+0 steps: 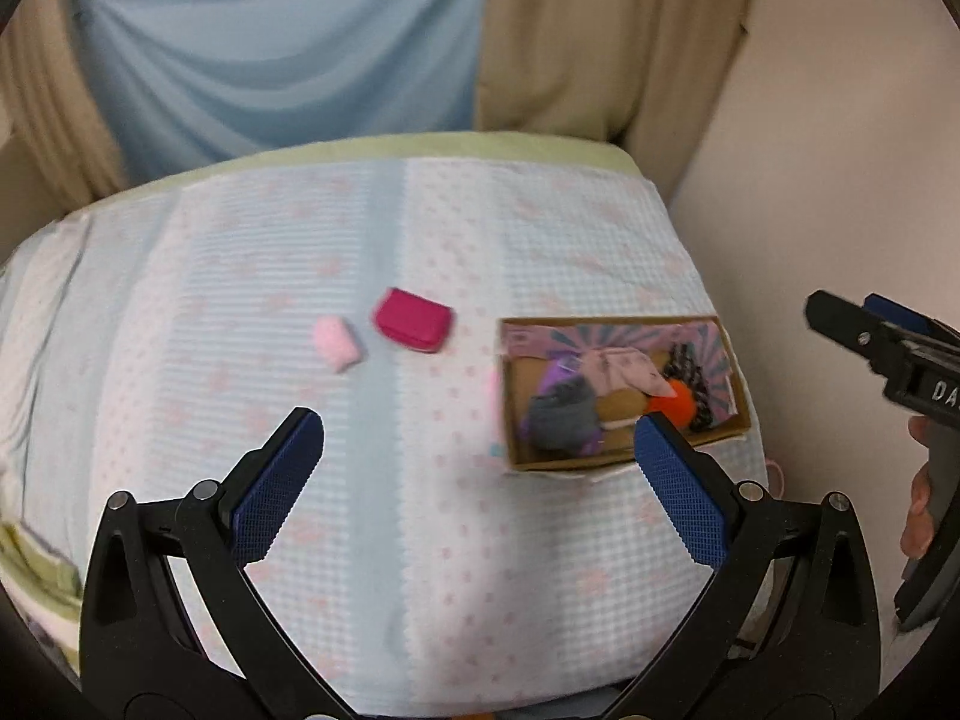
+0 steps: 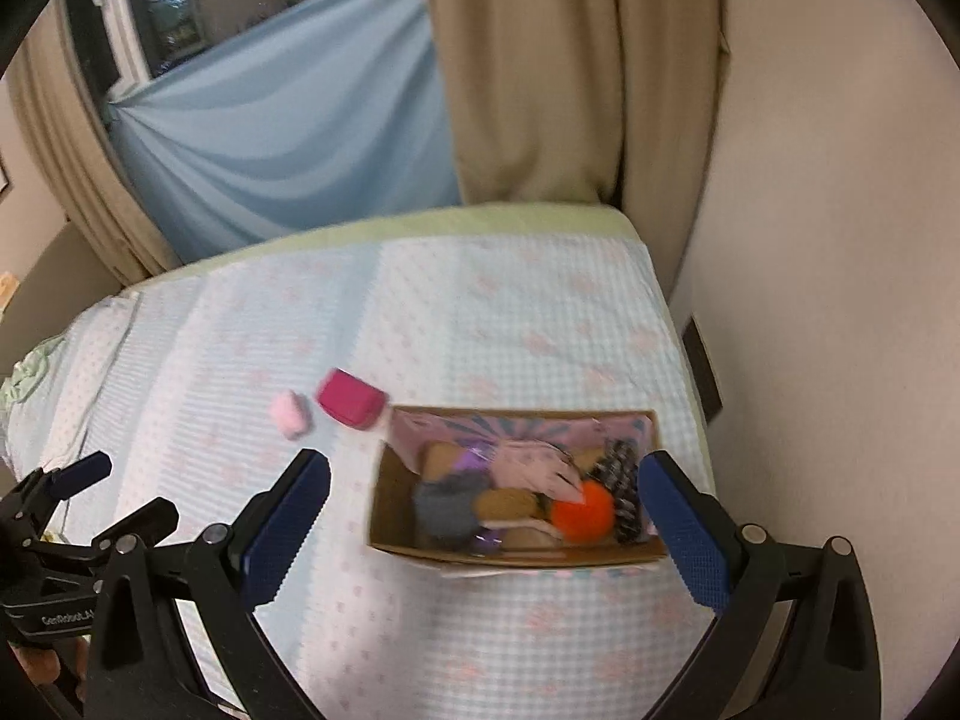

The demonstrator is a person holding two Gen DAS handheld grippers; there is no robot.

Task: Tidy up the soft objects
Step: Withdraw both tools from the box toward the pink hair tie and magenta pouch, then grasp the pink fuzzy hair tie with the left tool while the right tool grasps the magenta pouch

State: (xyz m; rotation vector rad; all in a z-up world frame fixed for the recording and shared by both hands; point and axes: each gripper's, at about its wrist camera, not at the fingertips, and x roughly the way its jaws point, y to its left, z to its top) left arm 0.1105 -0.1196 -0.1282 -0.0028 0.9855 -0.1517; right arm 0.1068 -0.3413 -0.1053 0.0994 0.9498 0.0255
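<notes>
A cardboard box [image 2: 396, 516] sits on the bed [image 2: 516, 324], close to the wall. It is full of soft things: an orange ball [image 2: 583, 510], a gray sock [image 2: 447, 507] and a pale pink cloth [image 2: 534, 468] lie in it, all touching.

Two soft things lie outside the box, on the bed cover. The dark pink pad [image 1: 413, 320] is just beside the box's far left corner. The light pink roll [image 1: 337, 343] is just left of the pad. They look very close, but the picture is blurry, so I cannot tell if they touch.

The left gripper [image 1: 480, 453] hangs above the bed with its jaws wide and nothing in them. The two pink things lie ahead of it, past the left jaw.

The right gripper [image 2: 485, 495] is above the box, jaws wide and holding nothing. The box sits between its jaws.
</notes>
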